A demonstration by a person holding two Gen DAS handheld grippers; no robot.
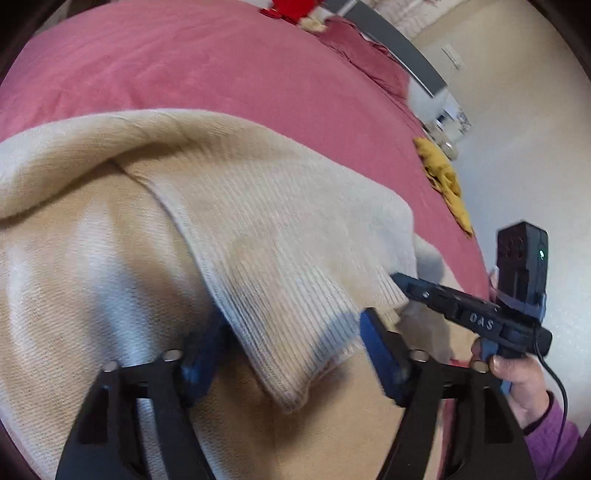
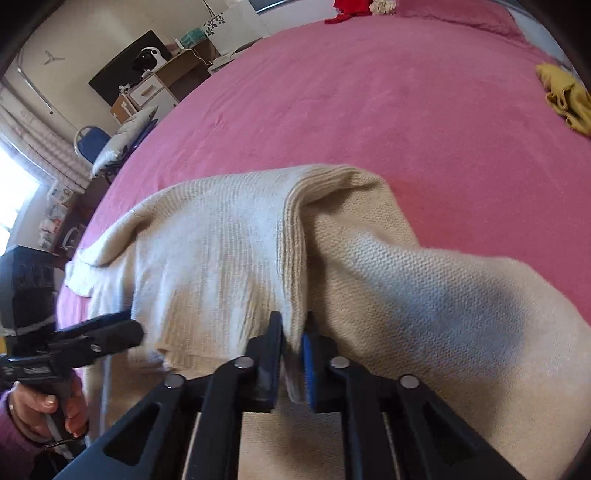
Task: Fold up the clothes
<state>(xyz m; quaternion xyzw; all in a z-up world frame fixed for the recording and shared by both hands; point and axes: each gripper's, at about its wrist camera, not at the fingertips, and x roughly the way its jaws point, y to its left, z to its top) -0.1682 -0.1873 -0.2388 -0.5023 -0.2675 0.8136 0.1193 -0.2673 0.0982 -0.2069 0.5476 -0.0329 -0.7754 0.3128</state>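
Observation:
A cream knit sweater point(image 1: 258, 221) lies on the pink bedspread point(image 1: 207, 62), part folded over itself. My left gripper point(image 1: 295, 354) is open, its blue pads point(image 1: 380, 354) on either side of the ribbed hem point(image 1: 288, 369) that hangs between them. My right gripper point(image 2: 293, 354) is shut on a ribbed edge of the sweater point(image 2: 295, 258) and lifts it off the bed point(image 2: 406, 92). The right gripper also shows in the left wrist view point(image 1: 402, 282), its tip hidden under the knit. The left gripper shows at the left of the right wrist view point(image 2: 122, 332).
A yellow garment point(image 1: 443, 181) lies near the bed's right edge; it also shows in the right wrist view point(image 2: 565, 96). Red cloth point(image 2: 351, 9) lies at the far end. A chair point(image 2: 96, 144) and a desk point(image 2: 166, 81) stand beyond the left side.

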